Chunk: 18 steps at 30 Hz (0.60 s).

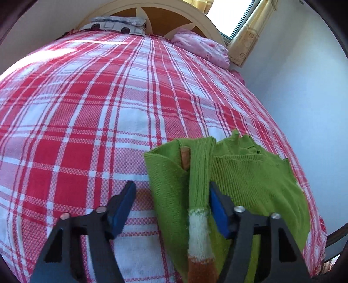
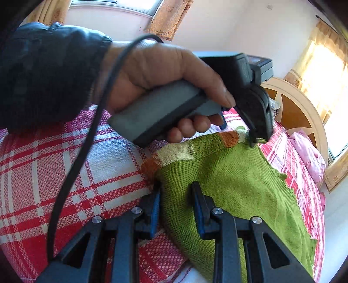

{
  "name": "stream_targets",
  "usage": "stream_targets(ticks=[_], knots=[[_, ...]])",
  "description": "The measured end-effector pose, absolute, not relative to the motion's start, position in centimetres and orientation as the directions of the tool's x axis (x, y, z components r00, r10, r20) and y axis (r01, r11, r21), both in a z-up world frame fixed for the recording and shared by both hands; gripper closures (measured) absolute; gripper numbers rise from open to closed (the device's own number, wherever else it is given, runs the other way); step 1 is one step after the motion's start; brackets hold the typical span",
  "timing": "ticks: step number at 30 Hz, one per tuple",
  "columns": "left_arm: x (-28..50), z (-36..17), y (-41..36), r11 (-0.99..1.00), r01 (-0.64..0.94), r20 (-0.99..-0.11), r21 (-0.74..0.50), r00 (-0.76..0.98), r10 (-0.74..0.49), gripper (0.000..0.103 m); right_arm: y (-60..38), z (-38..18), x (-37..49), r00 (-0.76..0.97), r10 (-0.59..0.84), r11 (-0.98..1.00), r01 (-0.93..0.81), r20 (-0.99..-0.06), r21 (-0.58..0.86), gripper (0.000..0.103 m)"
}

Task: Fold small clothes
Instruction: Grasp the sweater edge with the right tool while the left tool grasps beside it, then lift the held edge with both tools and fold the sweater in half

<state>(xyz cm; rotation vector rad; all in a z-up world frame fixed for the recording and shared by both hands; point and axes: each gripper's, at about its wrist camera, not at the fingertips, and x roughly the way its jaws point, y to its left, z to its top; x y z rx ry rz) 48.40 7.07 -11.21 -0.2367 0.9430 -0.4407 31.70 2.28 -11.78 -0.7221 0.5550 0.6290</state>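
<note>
A small green sweater (image 1: pixel 250 174) lies rumpled near the right edge of the bed (image 1: pixel 87 122), on the red-and-white checked cover. The left gripper (image 1: pixel 171 196) stands spread wide, a striped sleeve (image 1: pixel 199 219) running up between its fingers, nothing pinched. The right gripper (image 2: pixel 176 193) is parted too, straddling a green fold near the hem (blue pads either side). A pink bundle (image 1: pixel 202 49) sits by the headboard (image 1: pixel 174 13).

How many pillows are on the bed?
2. A grey patterned pillow lies at the head of the bed, on the left of the left wrist view. A pink pillow lies to its right, near the window. Others may be hidden.
</note>
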Motion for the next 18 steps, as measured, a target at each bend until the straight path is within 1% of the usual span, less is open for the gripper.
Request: stream_targets(ticks=[1, 3, 4, 7, 10, 16, 18], knots=[[48.5, -11.6, 6.9, 0.879, 0.269, -0.728, -0.395, 0.492, -0.478, 0.058, 2.3, -11.8, 31.7, 0.682, 0.327, 0.587, -0.689, -0.653, -0.426, 0.075], [48.4, -11.8, 6.8, 0.865, 0.286, -0.710, -0.412, 0.494, -0.502, 0.071, 2.3, -11.8, 31.7, 0.682, 0.328, 0.587, -0.689, -0.653, -0.425, 0.075], [48.5, -11.8, 7.1, 0.839, 0.282, -0.690, -0.465, 0.479, -0.543, 0.086, 2.3, -11.8, 31.6, 0.681, 0.330, 0.588, -0.690, -0.653, -0.422, 0.076], [48.9, -12.5, 9.0, 0.753, 0.208, -0.625, -0.624, 0.445, -0.641, 0.088, 1.9, -11.5, 31.7, 0.670, 0.354, 0.594, -0.700, -0.652, -0.397, 0.086], [48.6, -13.5, 10.4, 0.681, 0.132, -0.579, -0.720, 0.425, -0.695, 0.088, 1.1, -10.6, 31.6, 0.664, 0.391, 0.610, -0.706, -0.638, -0.361, 0.089], [47.5, -12.7, 10.6, 0.632, 0.115, -0.532, -0.766, 0.438, -0.724, 0.089, -1.4, -8.6, 31.8, 0.622, 0.467, 0.651, -0.723, -0.629, -0.232, 0.092], [47.2, -11.9, 10.6, 0.614, 0.117, -0.512, -0.781, 0.443, -0.736, 0.089, -2.5, -7.9, 32.0, 0.628, 0.476, 0.667, -0.714, -0.616, -0.213, 0.092]])
